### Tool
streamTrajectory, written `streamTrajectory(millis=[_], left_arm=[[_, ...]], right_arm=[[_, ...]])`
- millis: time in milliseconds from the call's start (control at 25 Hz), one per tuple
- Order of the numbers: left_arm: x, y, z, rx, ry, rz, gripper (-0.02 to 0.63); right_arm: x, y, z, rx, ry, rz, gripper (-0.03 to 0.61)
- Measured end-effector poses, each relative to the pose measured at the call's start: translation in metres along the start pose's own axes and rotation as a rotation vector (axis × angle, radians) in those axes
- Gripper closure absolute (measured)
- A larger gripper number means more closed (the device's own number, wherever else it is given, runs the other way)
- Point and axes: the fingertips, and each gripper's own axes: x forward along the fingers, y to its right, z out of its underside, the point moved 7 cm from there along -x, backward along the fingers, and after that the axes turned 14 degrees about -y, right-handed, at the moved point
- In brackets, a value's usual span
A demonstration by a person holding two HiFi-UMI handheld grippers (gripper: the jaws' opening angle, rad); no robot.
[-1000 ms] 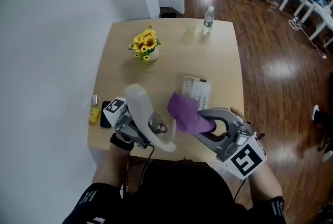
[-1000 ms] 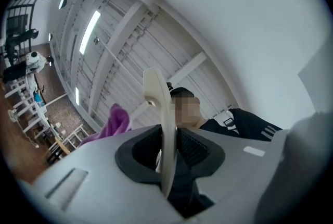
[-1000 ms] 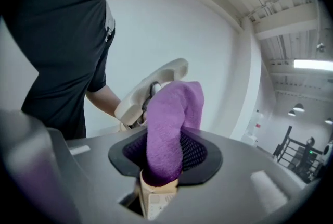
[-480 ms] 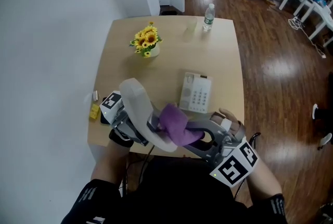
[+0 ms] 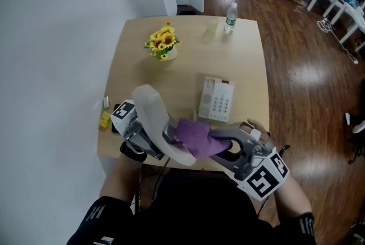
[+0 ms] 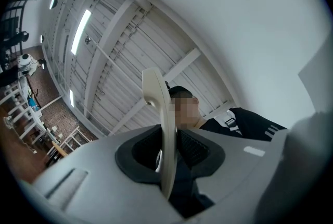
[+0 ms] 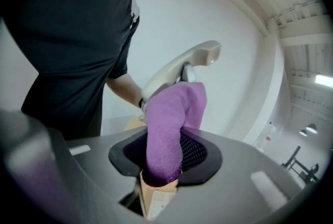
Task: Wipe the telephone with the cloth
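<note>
**Left tool** [image 6: 166,158]: jaws closed edge-on upon the cream handset [image 5: 149,108]. The handset rises steeply out of the grip, its upper end well above the tool.

**Right tool** [image 7: 162,168]: jaws clamped on a folded purple cloth [image 5: 194,137]. The cloth projects ahead of the tool and appears to rest against the lower part of the handset, just beside the left tool's grip.

**Change over the last second:** the cloth was held farther out, over the telephone base [image 5: 217,99]. It has since been drawn back toward the person and across to the left tool, until cloth and handset meet. The left tool has kept the handset in much the same pose.

**Consequence:** the base now stands uncovered on the bench [image 5: 188,64], beyond both tools and nearer the right one (keypad facing up). The wiping seems to be turning to the handset. The next demand is probably a stroke along its length while the left tool holds it steady.

**Farther out:** a pot of sunflowers [image 5: 162,44] and a water bottle [image 5: 230,16] stand toward the far edge of the bench, well apart from either tool.
</note>
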Motion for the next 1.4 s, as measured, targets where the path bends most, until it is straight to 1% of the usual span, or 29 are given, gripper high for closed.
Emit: streamTrajectory(millis=[80,120,200,280,400,560,640,720,800,920,1000,1080,1120,1200,1320,1400], left_arm=[[0.002,-0.001,0.002,-0.008,-0.001,0.0,0.526],[0.003,-0.001,0.003,-0.01,0.001,0.001,0.525],[0.005,-0.001,0.002,-0.01,0.005,0.004,0.526],[0.006,0.001,0.0,-0.005,0.0,0.007,0.525],[0.005,0.006,0.0,-0.002,-0.011,0.001,0.525],[-0.002,0.007,0.003,-0.005,-0.004,-0.014,0.522],[-0.006,0.006,0.003,-0.006,-0.002,-0.042,0.523],[-0.01,0.003,0.004,-0.013,-0.01,-0.087,0.525],[-0.016,-0.003,0.007,-0.025,-0.034,-0.149,0.525],[-0.023,-0.014,0.017,-0.056,-0.071,-0.25,0.525],[-0.029,-0.021,0.022,-0.087,-0.082,-0.321,0.525],[-0.042,-0.029,0.029,-0.13,-0.107,-0.412,0.525],[-0.049,-0.033,0.033,-0.157,-0.125,-0.465,0.525],[-0.063,-0.041,0.043,-0.215,-0.166,-0.583,0.526],[-0.09,-0.053,0.062,-0.309,-0.237,-0.792,0.525],[-0.109,-0.06,0.076,-0.373,-0.268,-0.904,0.526]], right_arm=[[-0.004,0.015,-0.011,0.006,0.034,0.038,0.446],[-0.004,0.018,-0.017,-0.014,0.036,0.045,0.446],[0.002,0.015,-0.027,-0.081,0.02,0.04,0.446],[0.006,0.007,-0.032,-0.115,0.011,0.022,0.446],[0.009,-0.008,-0.026,-0.112,-0.001,-0.009,0.446],[0.017,-0.031,-0.008,-0.105,-0.043,-0.068,0.446],[0.02,-0.038,0.001,-0.084,-0.056,-0.091,0.446],[0.023,-0.039,0.011,-0.034,-0.057,-0.099,0.446],[0.027,-0.033,0.026,0.047,-0.052,-0.091,0.446],[0.039,-0.019,0.06,0.198,-0.049,-0.055,0.445],[0.05,-0.008,0.086,0.312,-0.053,-0.021,0.445],[0.063,0.005,0.116,0.43,-0.08,0.014,0.445],[0.07,0.012,0.132,0.481,-0.098,0.03,0.445],[0.085,0.025,0.162,0.552,-0.142,0.057,0.445],[0.112,0.043,0.197,0.618,-0.245,0.086,0.445],[0.133,0.056,0.216,0.647,-0.316,0.098,0.445]])
